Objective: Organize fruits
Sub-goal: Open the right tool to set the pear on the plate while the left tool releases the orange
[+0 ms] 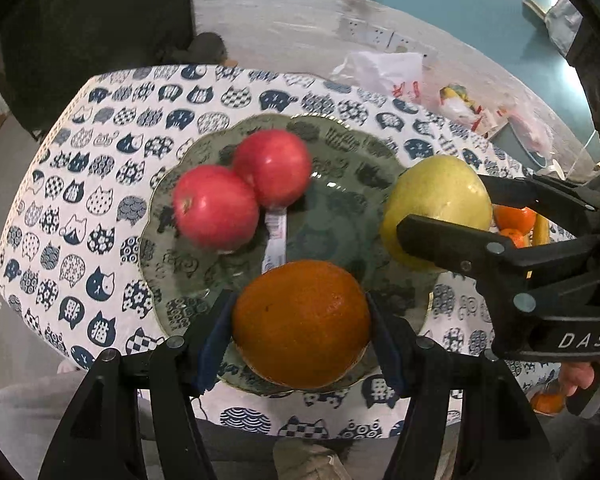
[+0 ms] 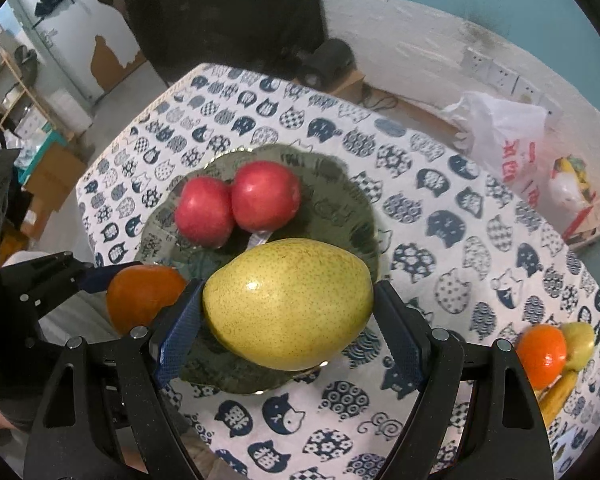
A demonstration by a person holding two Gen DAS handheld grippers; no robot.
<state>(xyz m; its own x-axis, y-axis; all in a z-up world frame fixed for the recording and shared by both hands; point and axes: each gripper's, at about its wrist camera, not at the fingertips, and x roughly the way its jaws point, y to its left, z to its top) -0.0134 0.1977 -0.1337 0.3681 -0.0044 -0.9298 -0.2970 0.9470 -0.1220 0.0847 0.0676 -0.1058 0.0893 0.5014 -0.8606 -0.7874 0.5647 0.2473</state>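
Over a cat-print tablecloth [image 1: 100, 184], two grippers carry fruit above a green plate [image 1: 340, 168].

Left wrist view: left gripper [image 1: 300, 326] clamps an orange [image 1: 300, 320]; two apples [image 1: 240, 192] lie on the plate at 10 o'clock. Right wrist view: right gripper [image 2: 288, 304] clamps a pear [image 2: 288, 304]; more fruit [image 2: 552, 352] at 4 o'clock.

Soft, even indoor light, no hard shadows, small white shine on the pear [image 2: 288, 304] and red apples [image 2: 236, 204], apples and green plate [image 1: 340, 148] smeared by motion blur in the left view, round fisheye bending, dark corners, blurry far wall.
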